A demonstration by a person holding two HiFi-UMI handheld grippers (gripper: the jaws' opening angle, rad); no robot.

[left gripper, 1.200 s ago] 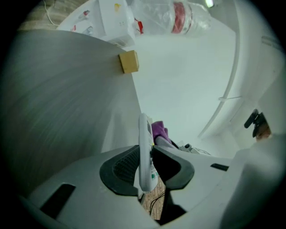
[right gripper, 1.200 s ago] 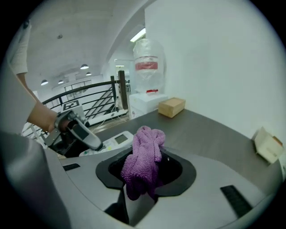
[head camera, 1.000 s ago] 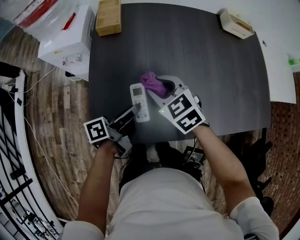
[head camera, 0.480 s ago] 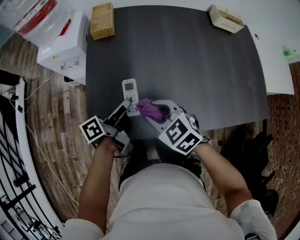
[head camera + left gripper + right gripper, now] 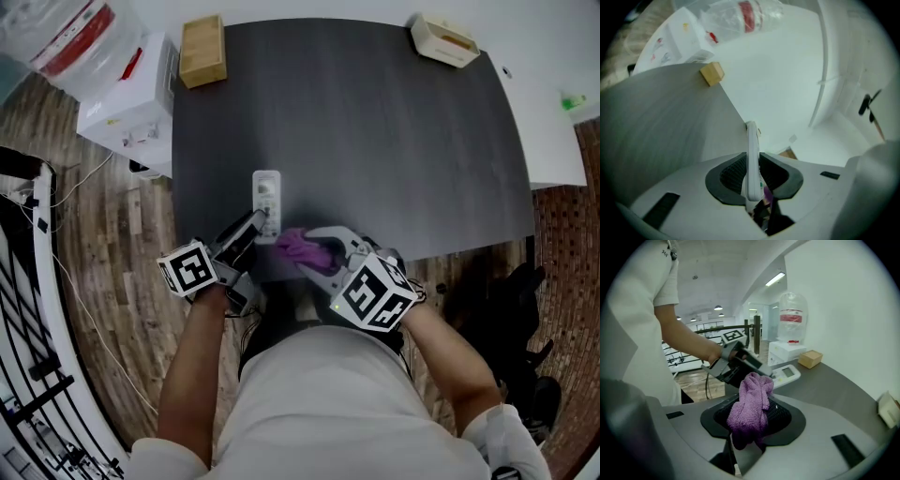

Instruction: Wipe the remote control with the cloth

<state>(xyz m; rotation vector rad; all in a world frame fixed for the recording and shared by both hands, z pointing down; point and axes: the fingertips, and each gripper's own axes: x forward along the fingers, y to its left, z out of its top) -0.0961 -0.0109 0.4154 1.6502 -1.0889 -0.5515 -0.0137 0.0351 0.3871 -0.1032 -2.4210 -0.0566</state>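
The white remote control is held over the dark table near its front edge, long axis pointing away from me. My left gripper is shut on its near end. In the left gripper view the remote stands edge-on between the pads of that gripper. My right gripper is shut on a bunched purple cloth, which lies against the remote's near right corner. In the right gripper view the cloth fills the jaws, with the remote and left gripper just beyond it.
A wooden box sits at the table's far left corner and a cream holder at the far right. A white carton and a water bottle stand on the floor to the left. The person's torso is close behind the near edge.
The right gripper has drawn the cloth down the remote from its far end to its near end, towards me. The left gripper has rolled slightly and the remote now shows narrower.
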